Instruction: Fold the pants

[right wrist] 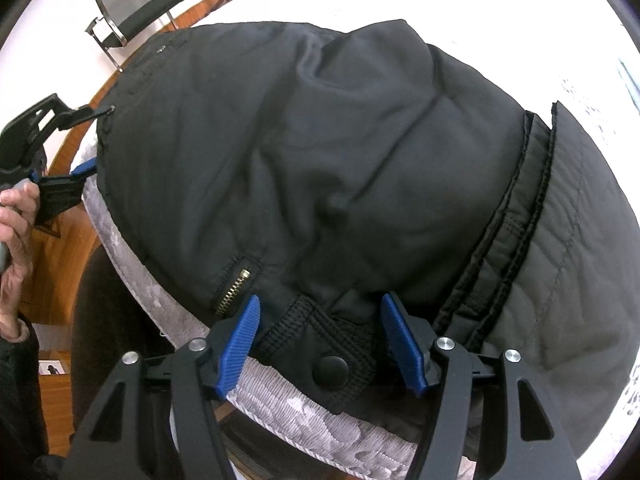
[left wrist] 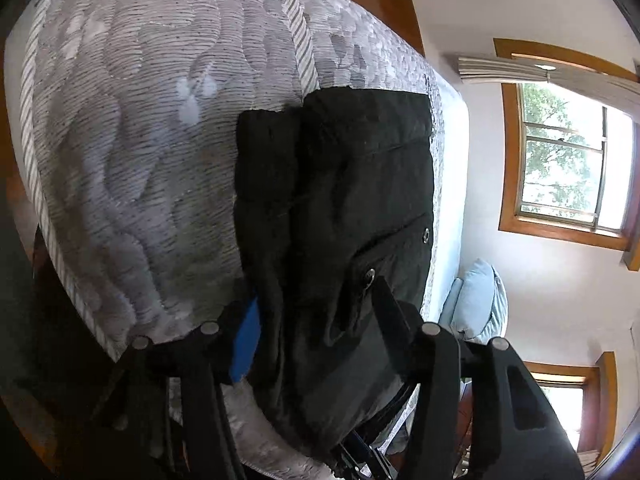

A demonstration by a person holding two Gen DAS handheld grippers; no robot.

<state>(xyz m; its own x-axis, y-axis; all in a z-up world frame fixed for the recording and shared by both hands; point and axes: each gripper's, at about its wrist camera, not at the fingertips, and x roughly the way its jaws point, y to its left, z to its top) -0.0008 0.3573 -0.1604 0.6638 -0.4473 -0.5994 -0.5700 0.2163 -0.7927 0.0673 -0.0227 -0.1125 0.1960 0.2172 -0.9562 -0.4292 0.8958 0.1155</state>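
Pants: black padded pants (right wrist: 320,160) lie folded in a thick bundle on the mattress (left wrist: 140,160), reaching right up to its near edge, with one side at the mattress's bright side edge in the left wrist view.
Layers: a quilted layer (right wrist: 568,300) with dark stitched seams shows under the smooth top layer on the right of the right wrist view.
Fastenings: a brass zipper (right wrist: 234,292) and a black snap button (right wrist: 333,365) on a ribbed tab sit at the near edge of the bundle; two metal eyelets (left wrist: 426,235) show in the left wrist view.
Left gripper: the left gripper (left wrist: 316,312) is at one end of the bundle, at the mattress edge. Its jaws stand partly apart, with pants fabric between them. One blue pad (left wrist: 246,340) is beside the cloth; the other finger lies against the fabric. I cannot tell whether the pads press on it.
Right gripper: the right gripper (right wrist: 320,344) points steeply down over the near edge. Its jaws are parted to either side of the snap tab, the blue pads (right wrist: 240,348) clear of the cloth, holding nothing.
Hand: a person's hand (right wrist: 14,236) grips the left gripper's handle, at the left edge of the right wrist view.
Surroundings: a black chair (right wrist: 132,4) stands on the wooden floor (right wrist: 60,248) beyond the mattress; a wood-framed window (left wrist: 568,164) and a pale blue cushion (left wrist: 478,300) are beside the bed.
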